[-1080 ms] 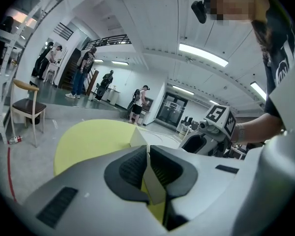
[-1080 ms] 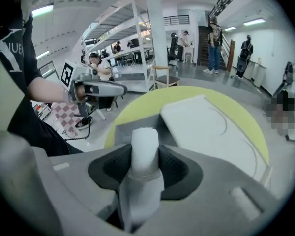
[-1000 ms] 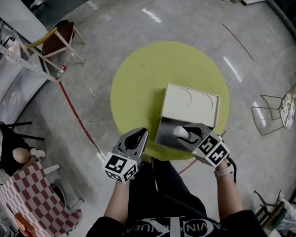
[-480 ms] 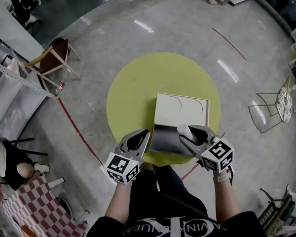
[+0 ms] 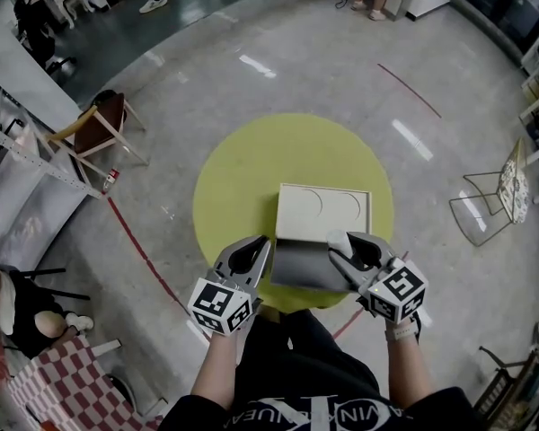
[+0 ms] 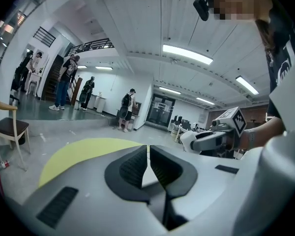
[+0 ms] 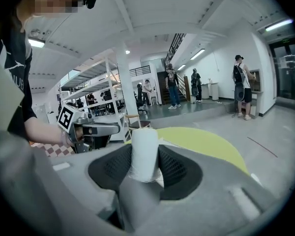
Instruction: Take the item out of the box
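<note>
An open box point(image 5: 296, 266) with a grey inside stands at the near edge of the round yellow table point(image 5: 242, 178). Its white lid point(image 5: 323, 210) is folded back flat behind it. My right gripper point(image 5: 340, 248) is shut on a white roll point(image 5: 338, 240) at the box's right edge. In the right gripper view the white roll point(image 7: 144, 154) stands upright between the black pads point(image 7: 173, 170). My left gripper point(image 5: 262, 244) hovers at the box's left side, shut on nothing. The left gripper point(image 6: 148, 156) shows its pads pressed together in its own view.
A wooden chair point(image 5: 103, 119) stands left of the table and a wire chair point(image 5: 494, 200) to the right. Metal shelving point(image 5: 27, 164) runs along the left. A red floor line point(image 5: 139, 227) passes by the table. People point(image 7: 240, 85) stand far off.
My right gripper has carried the white roll from over the box's opening to its right edge. The left gripper has stayed beside the box. The head camera has shifted.
</note>
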Tool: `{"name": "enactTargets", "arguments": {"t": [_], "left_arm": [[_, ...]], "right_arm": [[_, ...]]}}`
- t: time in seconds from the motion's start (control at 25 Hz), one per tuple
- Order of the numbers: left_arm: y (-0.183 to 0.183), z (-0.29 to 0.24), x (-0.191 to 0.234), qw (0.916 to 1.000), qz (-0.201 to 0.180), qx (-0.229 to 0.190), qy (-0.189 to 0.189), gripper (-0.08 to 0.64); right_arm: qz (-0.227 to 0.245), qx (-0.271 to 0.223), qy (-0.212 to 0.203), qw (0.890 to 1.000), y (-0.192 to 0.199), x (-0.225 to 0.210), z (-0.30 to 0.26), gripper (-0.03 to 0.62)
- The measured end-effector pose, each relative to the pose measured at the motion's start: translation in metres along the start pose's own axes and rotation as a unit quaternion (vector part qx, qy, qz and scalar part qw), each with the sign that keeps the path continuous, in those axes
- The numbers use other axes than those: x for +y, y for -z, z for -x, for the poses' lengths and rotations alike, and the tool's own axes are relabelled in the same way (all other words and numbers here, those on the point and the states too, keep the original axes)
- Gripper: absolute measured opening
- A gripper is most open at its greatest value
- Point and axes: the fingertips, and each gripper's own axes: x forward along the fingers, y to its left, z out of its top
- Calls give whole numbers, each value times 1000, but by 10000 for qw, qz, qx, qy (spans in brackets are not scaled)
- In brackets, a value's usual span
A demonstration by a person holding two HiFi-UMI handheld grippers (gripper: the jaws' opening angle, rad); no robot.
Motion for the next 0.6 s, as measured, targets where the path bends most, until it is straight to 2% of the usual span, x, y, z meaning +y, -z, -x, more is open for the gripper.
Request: {"name": "enactTargets", "arguments": {"t": [0.28, 0.6], "left_arm": [[-24, -8, -2, 9998, -94, -162, 34, 23], [-47, -11, -6, 9993, -203, -299, 47, 23]], "right_arm": [[-21, -399, 124, 9991, -27, -6, 10, 166], [26, -897, 495, 9947, -57, -13, 23, 166]]}}
